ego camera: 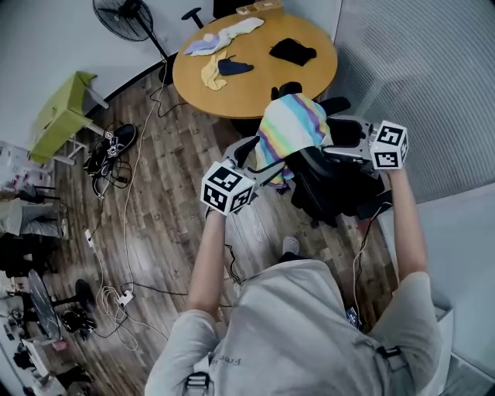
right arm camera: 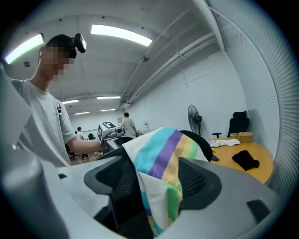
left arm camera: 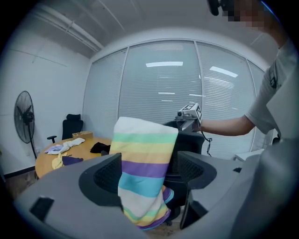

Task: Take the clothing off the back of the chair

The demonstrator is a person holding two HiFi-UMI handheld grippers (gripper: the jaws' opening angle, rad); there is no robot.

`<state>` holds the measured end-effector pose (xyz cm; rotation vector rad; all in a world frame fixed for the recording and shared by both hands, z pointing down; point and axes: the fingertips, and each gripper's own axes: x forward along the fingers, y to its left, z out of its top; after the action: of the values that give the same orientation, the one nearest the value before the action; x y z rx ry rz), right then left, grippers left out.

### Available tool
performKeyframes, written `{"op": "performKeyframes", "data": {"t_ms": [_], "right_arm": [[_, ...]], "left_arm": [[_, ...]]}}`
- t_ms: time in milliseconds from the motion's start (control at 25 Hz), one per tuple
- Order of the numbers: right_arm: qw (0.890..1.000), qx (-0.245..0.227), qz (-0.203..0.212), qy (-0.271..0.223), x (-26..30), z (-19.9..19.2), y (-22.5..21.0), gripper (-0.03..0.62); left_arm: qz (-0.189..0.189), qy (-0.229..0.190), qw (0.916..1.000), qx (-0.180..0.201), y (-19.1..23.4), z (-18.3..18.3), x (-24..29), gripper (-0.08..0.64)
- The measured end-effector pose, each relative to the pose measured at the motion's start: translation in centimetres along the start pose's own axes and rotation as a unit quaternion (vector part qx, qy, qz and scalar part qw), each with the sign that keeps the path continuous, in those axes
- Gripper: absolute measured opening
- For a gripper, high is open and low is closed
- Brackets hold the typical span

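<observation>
A striped garment in pastel bands hangs over the back of a black office chair. My left gripper comes at it from the left and my right gripper from the right. In the left gripper view the garment hangs between the wide-apart jaws of the left gripper, which stand open; the pads do not press it. In the right gripper view the garment lies in the same way between the open jaws of the right gripper, draped over the chair back.
A round wooden table behind the chair carries several loose pieces of clothing. A standing fan is at the far left, a green stool and cables lie on the wood floor at left. Window blinds run along the right.
</observation>
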<state>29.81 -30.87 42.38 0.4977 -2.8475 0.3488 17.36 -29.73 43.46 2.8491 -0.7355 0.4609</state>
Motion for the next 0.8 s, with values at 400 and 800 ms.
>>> {"op": "performKeyframes", "data": {"t_ms": [400,800], "right_arm": [[0.996,0.032,0.079,-0.002,2.5,-0.1,-4.7,0.416],[0.987,0.066,0.145,0.007,4.5,-1.1,-4.5,0.414]], "left_arm": [[-0.028,0.007,0.9995,-0.008,2.2,-0.1,2.6,0.382],[-0.057,0.01,0.9983,0.001,1.5,0.1,3.9,0.382]]}}
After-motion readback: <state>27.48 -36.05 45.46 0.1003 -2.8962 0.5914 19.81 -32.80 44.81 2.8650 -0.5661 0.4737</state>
